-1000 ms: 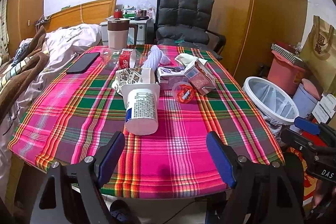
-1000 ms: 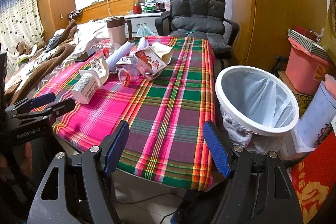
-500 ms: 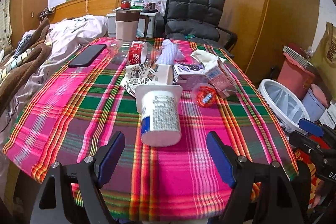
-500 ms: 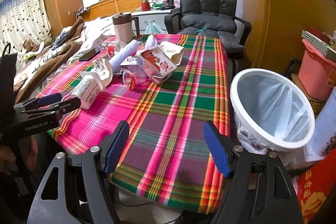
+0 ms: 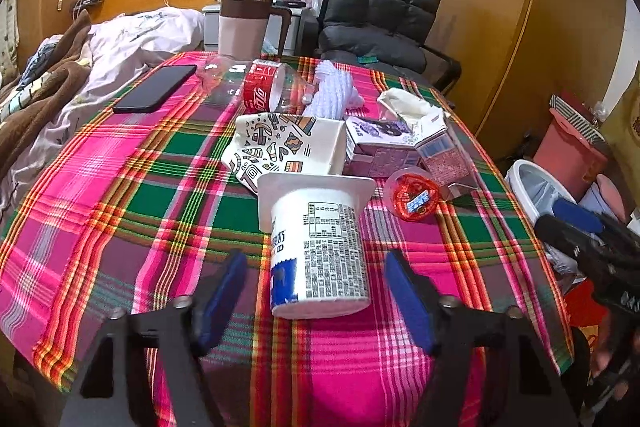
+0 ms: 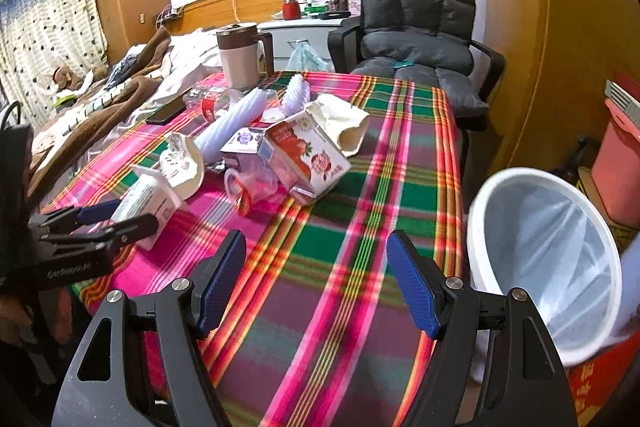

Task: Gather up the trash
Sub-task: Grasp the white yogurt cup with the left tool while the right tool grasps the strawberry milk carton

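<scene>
Approach step: my left jaws (image 5: 316, 291) gape wide, empty, straddling the tipped yogurt cup (image 5: 318, 247) on the counter (image 5: 120, 195); next, close on it; right jaws (image 6: 316, 283) wide, empty, bin (image 6: 544, 259) beside.

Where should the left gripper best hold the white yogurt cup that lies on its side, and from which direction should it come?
Grip the yogurt cup across its round body, near the base end that faces the left gripper. Come from the near table edge, one finger each side. The wide square rim at the far end is too broad.
</scene>
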### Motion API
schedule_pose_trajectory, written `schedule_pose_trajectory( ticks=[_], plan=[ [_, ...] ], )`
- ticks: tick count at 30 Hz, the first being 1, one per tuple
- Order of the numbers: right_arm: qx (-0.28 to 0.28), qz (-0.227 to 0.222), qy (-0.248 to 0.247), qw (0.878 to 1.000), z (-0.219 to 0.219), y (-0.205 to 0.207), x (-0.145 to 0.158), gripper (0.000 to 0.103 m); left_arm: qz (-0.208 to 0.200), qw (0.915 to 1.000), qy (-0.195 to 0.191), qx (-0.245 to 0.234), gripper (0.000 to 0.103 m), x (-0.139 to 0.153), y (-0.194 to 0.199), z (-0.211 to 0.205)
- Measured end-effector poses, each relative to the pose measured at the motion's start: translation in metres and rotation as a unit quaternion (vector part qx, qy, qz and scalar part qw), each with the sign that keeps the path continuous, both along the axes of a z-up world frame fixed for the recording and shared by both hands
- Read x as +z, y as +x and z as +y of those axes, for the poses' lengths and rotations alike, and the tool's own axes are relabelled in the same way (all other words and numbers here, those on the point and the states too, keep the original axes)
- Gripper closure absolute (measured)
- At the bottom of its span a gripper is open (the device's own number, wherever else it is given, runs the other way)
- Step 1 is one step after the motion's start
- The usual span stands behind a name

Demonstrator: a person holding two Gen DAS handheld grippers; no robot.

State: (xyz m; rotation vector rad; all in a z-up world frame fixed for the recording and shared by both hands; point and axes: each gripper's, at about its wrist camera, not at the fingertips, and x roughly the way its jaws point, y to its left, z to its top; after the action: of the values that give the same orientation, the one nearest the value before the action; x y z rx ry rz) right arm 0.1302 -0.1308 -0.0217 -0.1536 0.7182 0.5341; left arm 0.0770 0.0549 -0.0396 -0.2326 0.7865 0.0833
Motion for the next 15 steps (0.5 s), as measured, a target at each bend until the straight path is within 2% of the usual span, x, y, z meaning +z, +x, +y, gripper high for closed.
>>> schedule_pose_trajectory(
  ticks=[1, 3, 10, 15],
  plan=[
    [0.003, 0.003, 0.0, 1.0, 0.001, 0.004, -0.001, 0.029, 0.004, 1.0, -0.002, -0.001, 0.048, -0.002, 0.001, 0.001],
    [0.011, 0.009, -0.001, 1.0, 0.004, 0.01, -0.003, 0.029, 0.01, 0.9999, -0.007, -0.001, 0.055, -0.006, 0.004, 0.003],
    [0.022, 0.013, -0.019, 0.999, 0.009, 0.042, -0.01, 0.029, 0.003, 0.9998, -0.019, -0.004, 0.055, -0.008, 0.001, 0.01],
    [0.051, 0.014, -0.026, 0.998, 0.014, 0.056, -0.012, 0.029, 0.002, 0.9995, -0.03, -0.008, 0.055, -0.01, 0.003, 0.013]
  ],
)
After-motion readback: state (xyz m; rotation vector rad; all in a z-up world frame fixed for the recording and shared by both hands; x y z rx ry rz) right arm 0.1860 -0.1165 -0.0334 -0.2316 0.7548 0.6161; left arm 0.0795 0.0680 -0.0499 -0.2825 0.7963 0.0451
